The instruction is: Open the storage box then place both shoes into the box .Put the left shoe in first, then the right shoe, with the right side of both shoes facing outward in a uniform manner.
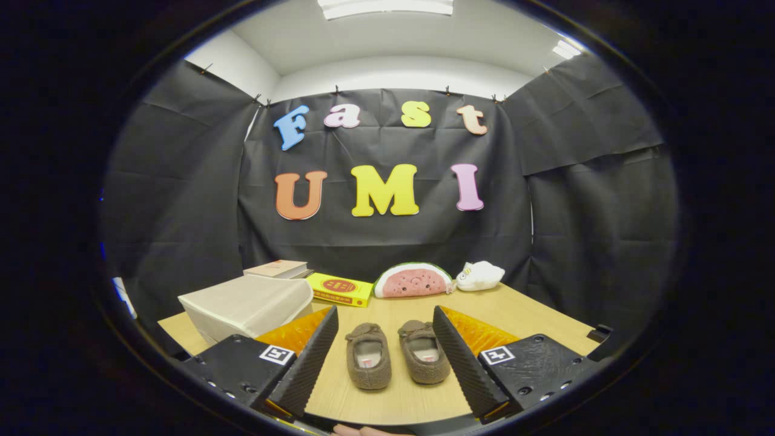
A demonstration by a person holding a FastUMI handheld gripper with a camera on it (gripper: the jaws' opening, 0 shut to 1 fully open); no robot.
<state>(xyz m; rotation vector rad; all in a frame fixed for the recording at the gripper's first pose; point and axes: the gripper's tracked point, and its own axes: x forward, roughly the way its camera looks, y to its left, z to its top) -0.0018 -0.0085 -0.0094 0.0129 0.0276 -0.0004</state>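
Hovering level w/ fingers [382,357] spread wide (holding nothing), both shoes [396,354] between them.

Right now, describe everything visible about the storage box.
The storage box is a pale, off-white rectangular box with a fabric-like look, its lid lying closed and slightly sagging on top. It sits on the wooden table, beyond one finger of the open hand-held gripper, whose finger partly hides its lower corner. A book lies just behind it and a yellow box beside it. Nothing is gripping it.
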